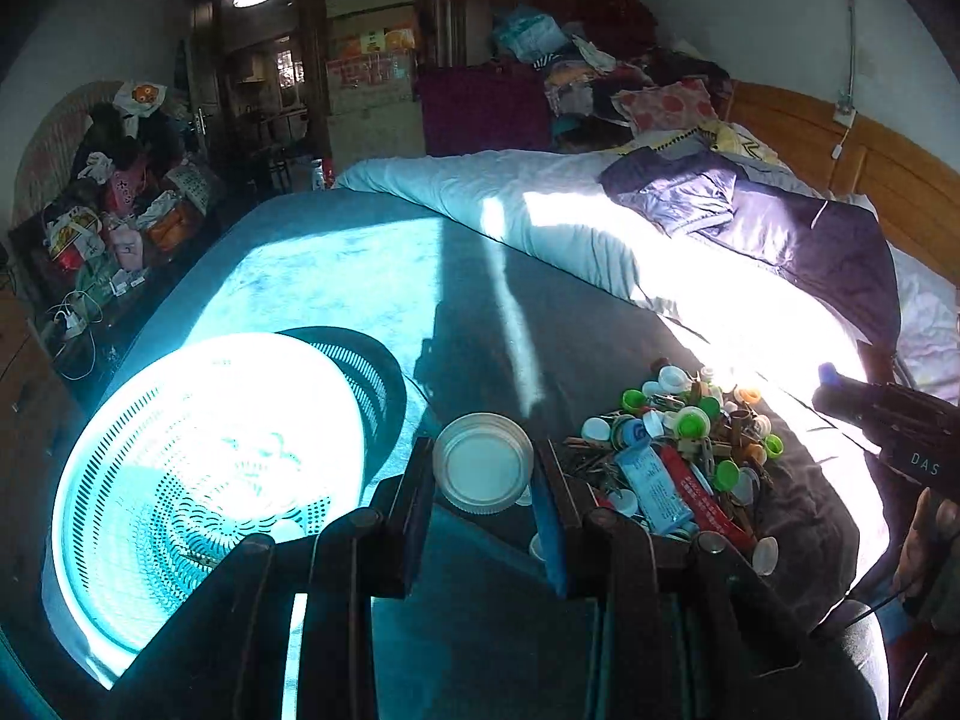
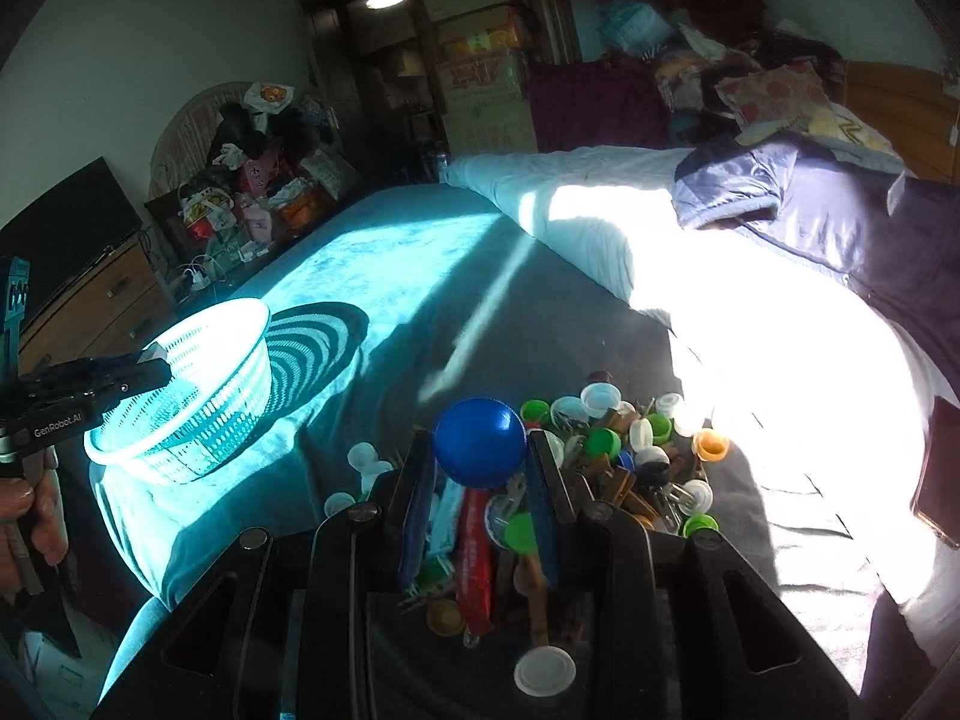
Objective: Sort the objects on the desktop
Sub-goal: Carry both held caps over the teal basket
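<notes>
Left gripper [image 1: 483, 480] pinching a white lid [image 1: 483, 462]; right gripper [image 2: 480, 462] pinching a blue cap [image 2: 479, 441].

Both raised above the blanket-covered bed [image 1: 336, 276]: lid round, shallow, hollow side up; cap glossy, domed. Beside them a mixed heap of caps and packets [image 1: 678, 450], and a turquoise slotted basket [image 1: 204, 480] at left.
</notes>
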The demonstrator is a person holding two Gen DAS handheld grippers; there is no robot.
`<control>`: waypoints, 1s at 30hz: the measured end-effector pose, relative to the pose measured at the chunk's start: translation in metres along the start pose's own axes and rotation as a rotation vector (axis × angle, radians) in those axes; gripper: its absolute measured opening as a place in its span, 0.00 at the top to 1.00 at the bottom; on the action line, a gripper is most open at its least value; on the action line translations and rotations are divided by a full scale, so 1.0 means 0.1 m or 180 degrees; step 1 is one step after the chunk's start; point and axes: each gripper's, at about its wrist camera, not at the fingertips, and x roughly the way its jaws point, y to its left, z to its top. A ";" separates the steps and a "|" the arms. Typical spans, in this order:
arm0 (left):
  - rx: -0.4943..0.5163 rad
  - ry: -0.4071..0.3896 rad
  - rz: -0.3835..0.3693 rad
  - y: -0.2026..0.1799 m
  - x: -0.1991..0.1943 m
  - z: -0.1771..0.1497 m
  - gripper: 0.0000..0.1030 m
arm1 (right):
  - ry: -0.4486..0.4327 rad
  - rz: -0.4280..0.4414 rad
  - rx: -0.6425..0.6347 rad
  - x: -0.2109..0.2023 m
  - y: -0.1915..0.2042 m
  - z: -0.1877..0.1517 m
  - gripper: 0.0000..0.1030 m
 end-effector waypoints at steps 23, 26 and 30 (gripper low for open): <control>-0.0605 0.0613 0.0596 2.15 -0.07 0.18 0.69 | 0.0218 0.1085 -0.0957 0.83 2.69 1.32 0.72; -0.0708 0.0894 0.0478 2.32 0.08 0.15 0.69 | 0.0466 0.1194 -0.1018 1.04 2.91 1.40 0.72; -0.0834 0.1215 0.0377 2.52 0.28 0.07 0.69 | 0.0966 0.1288 -0.1035 1.41 3.11 1.44 0.72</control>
